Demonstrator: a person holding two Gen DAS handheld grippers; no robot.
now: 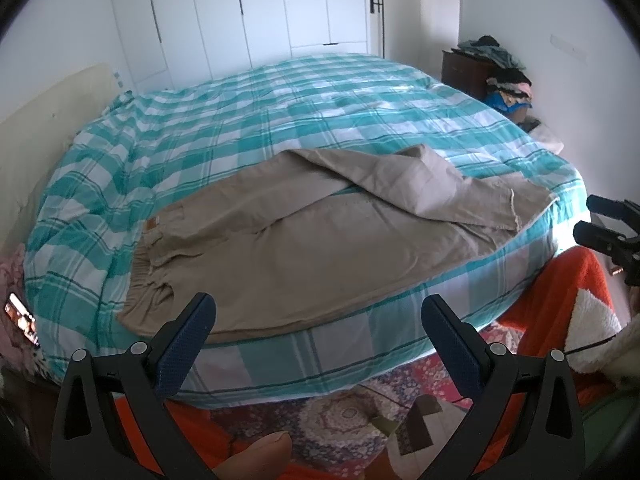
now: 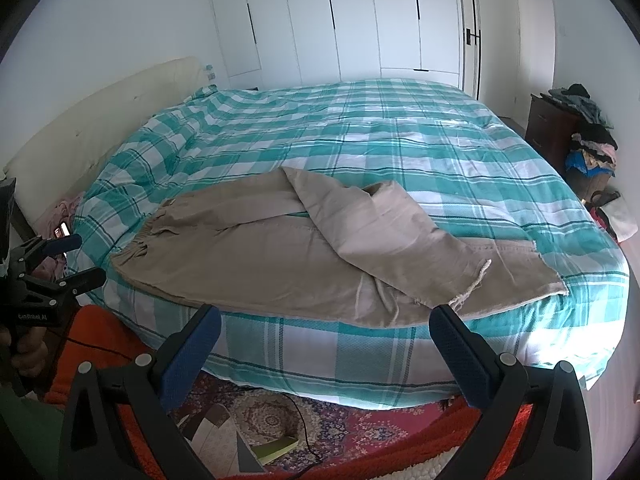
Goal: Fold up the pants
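Note:
Beige pants lie along the near edge of a bed with a teal checked cover. The elastic waistband is at the left, the hems at the right. One leg is folded diagonally over the other. My left gripper is open, held off the bed's near side, just short of the waist end. My right gripper is open too, hovering before the bed edge near the hems and a loose drawstring. Each gripper shows at the edge of the other's view, left gripper, right gripper. Neither holds anything.
White wardrobe doors stand behind the bed. A dark cabinet piled with clothes is at the right. A cream headboard is at the left. A patterned rug and an orange sleeve lie below the grippers.

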